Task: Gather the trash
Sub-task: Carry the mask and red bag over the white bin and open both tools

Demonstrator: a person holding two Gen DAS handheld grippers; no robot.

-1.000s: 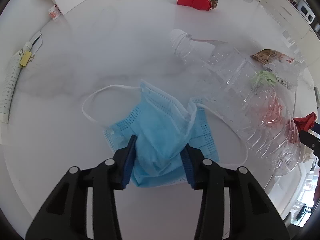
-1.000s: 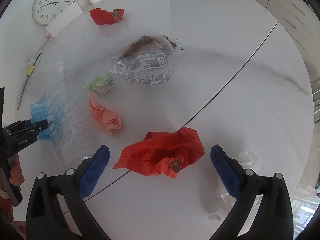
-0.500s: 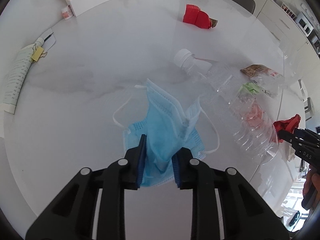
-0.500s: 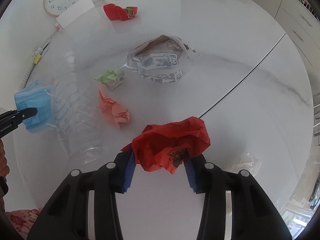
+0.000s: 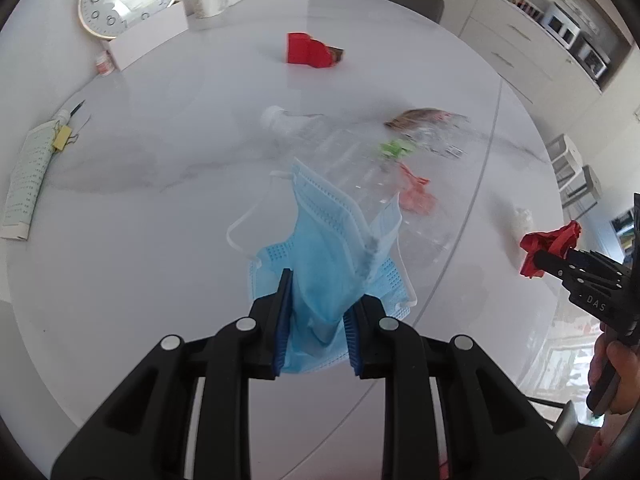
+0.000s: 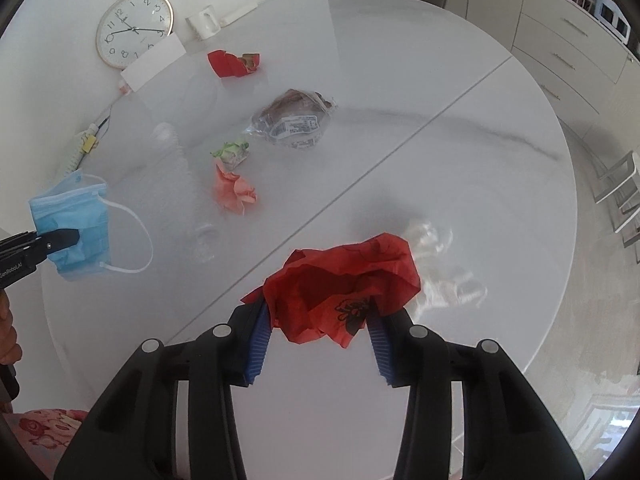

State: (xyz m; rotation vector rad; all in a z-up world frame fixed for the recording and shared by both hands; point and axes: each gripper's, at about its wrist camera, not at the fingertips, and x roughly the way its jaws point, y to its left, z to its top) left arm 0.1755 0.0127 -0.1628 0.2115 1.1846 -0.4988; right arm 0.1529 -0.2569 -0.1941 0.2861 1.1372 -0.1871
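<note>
My left gripper [image 5: 317,304] is shut on a blue face mask [image 5: 332,248] and holds it above the white round table [image 5: 140,200]; the mask [image 6: 72,220] also shows at the left of the right wrist view. My right gripper [image 6: 318,326] is shut on a crumpled red paper [image 6: 344,280] lifted off the table; that paper [image 5: 550,244] shows at the right of the left wrist view. On the table lie a clear plastic bottle [image 5: 360,168], a pink paper wad [image 6: 234,192], a green wrapper [image 6: 232,152], a clear food bag [image 6: 294,122] and a red wrapper [image 6: 232,64].
A crumpled clear film [image 6: 436,260] lies just beyond the red paper. A wall clock [image 6: 134,28], a white card [image 6: 154,62], a mug [image 6: 204,22] and a clipped paper roll [image 5: 28,176] sit at the table's far left edge. A seam [image 6: 400,148] crosses the table. Cabinets stand at the right.
Both grippers closed on their items and rose: the left lifted the blue mask off the table, the right closed on the red paper and lifted it.
</note>
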